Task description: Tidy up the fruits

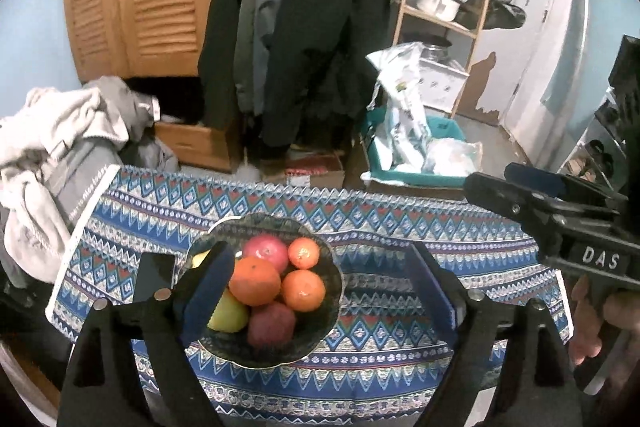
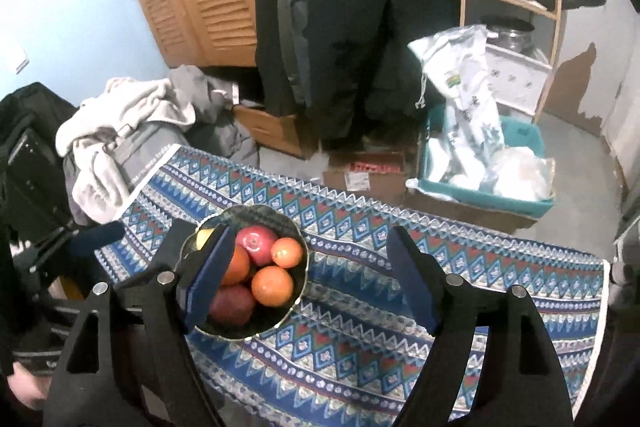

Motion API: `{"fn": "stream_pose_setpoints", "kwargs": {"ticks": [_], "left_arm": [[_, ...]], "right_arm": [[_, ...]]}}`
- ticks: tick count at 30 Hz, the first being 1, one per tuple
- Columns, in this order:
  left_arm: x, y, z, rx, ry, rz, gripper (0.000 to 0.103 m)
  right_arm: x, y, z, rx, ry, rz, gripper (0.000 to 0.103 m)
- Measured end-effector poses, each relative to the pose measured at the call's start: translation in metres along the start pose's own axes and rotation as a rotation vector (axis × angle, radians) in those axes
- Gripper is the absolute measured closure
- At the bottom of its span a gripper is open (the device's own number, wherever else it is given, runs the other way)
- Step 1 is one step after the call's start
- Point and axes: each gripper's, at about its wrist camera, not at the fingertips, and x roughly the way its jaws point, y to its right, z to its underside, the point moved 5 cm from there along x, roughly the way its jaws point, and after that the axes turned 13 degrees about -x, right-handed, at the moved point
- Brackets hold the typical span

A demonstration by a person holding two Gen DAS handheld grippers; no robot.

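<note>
Seemingly complete: fruits (image 1: 276,287) are all gathered in the dark bowl (image 1: 336,283) on the patterned cloth (image 1: 400,239); none is seen loose, though edges are hidden. Left gripper (image 1: 324,291) and right gripper (image 2: 312,279): spread wide, nothing held.

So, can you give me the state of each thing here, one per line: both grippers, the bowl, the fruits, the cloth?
left gripper: open, holds nothing, above the bowl.
right gripper: open, holds nothing.
bowl: upright on the cloth, full of fruit.
oranges: three, piled in the bowl.
red apples: two, in the bowl.
yellow fruit: in the bowl, partly hidden.
tablecloth: spread flat.
</note>
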Motion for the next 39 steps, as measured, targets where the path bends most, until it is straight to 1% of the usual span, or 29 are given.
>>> {"fn": "stream_pose_setpoints", "kwargs": {"ticks": [2,5,7,12,15,17,19,21,25,27,35,39], "left_arm": [[-0.007,0.006,0.000,0.013,0.017,-0.006,0.010],[-0.017,0.014,-0.003,0.031,0.038,-0.016,0.007],[-0.023,0.017,-0.004,0.032,0.052,-0.022,0.003],[-0.037,0.019,-0.007,0.023,0.084,-0.027,0.001],[-0.044,0.017,-0.007,0.023,0.103,-0.043,0.001],[-0.046,0.017,-0.007,0.021,0.102,-0.040,0.001],[-0.047,0.016,-0.006,0.011,0.094,-0.027,0.001],[-0.050,0.016,-0.007,0.003,0.100,-0.022,0.001],[-0.053,0.018,-0.009,0.008,0.125,-0.045,0.001],[-0.053,0.018,-0.009,0.001,0.125,-0.046,0.001],[-0.049,0.023,-0.008,0.009,0.124,-0.061,0.001],[-0.047,0.024,-0.006,0.010,0.116,-0.072,0.001]], "right_arm": [[-0.015,0.000,0.000,-0.014,0.022,0.018,0.020],[-0.034,0.003,-0.001,-0.023,0.055,0.035,0.020],[-0.047,0.005,-0.001,-0.020,0.078,0.036,0.020],[-0.069,0.011,0.002,-0.024,0.114,0.058,0.019],[-0.078,0.012,0.008,-0.041,0.128,0.073,0.019],[-0.084,0.012,0.013,-0.055,0.137,0.092,0.019],[-0.088,0.014,0.017,-0.068,0.139,0.114,0.019],[-0.092,0.015,0.021,-0.074,0.142,0.118,0.019],[-0.095,0.022,0.028,-0.084,0.156,0.141,0.019],[-0.095,0.027,0.031,-0.090,0.153,0.165,0.019],[-0.095,0.037,0.037,-0.096,0.146,0.210,0.019],[-0.095,0.038,0.039,-0.095,0.143,0.205,0.019]]}}
